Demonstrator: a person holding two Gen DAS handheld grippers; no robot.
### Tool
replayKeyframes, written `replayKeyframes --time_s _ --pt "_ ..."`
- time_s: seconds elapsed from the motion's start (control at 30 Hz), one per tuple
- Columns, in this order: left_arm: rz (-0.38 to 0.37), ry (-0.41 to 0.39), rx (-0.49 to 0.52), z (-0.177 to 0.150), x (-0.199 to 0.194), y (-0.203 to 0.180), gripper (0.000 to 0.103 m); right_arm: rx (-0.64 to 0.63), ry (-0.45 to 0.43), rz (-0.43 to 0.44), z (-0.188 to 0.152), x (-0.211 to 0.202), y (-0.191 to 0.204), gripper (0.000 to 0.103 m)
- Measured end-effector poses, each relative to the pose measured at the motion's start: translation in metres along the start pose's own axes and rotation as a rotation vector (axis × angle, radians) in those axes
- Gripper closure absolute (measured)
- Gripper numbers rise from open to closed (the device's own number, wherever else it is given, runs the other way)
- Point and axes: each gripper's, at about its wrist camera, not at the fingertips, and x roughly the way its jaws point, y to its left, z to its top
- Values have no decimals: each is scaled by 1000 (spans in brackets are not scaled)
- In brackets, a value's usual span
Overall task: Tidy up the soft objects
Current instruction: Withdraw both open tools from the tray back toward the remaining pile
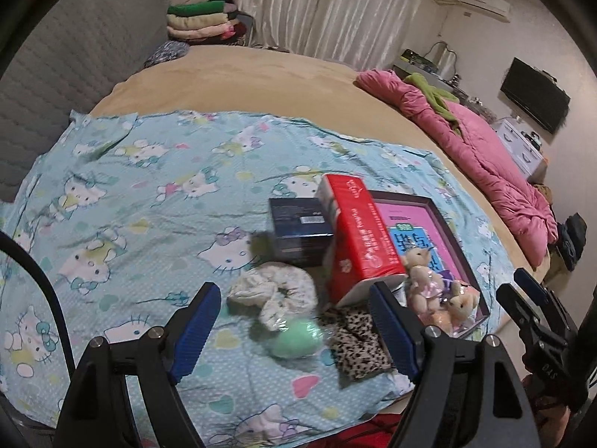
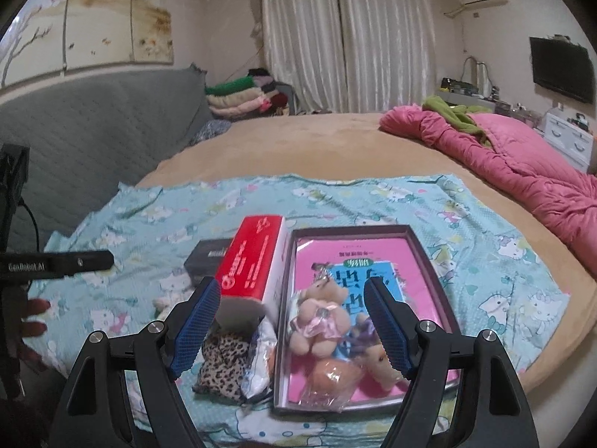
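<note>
On the Hello Kitty sheet (image 1: pixel 130 186) lie a white scrunchie (image 1: pixel 276 291), a green soft ball in plastic wrap (image 1: pixel 296 338) and a leopard-print cloth (image 1: pixel 354 347). My left gripper (image 1: pixel 294 321) is open and empty, hovering just above them. A shallow dark box lid (image 2: pixel 440 298) with a pink lining holds small plush bears (image 2: pixel 321 321) and an orange wrapped item (image 2: pixel 332 373). My right gripper (image 2: pixel 291 321) is open and empty above the bears. The leopard cloth (image 2: pixel 224 362) lies left of the box lid.
A red and white tissue pack (image 1: pixel 358 239) leans on a dark blue box (image 1: pixel 298 227) behind the soft items. A pink quilt (image 2: pixel 522 164) lies at the right of the bed. A grey headboard (image 2: pixel 93 130) and folded blankets (image 2: pixel 238 100) stand behind.
</note>
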Motion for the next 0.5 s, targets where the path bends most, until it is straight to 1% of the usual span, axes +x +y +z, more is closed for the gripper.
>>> replayKeyframes --time_s 0.17,0.27,0.5 --pt "6 24 -19 -8 8 13 22 -48 41 -4 -8 10 11 23" --pt "9 43 -27 -14 17 19 22 -88 64 9 -15 15 20 23" --pt "13 78 -57 -26 36 31 22 -254 127 74 -34 28 59 23"
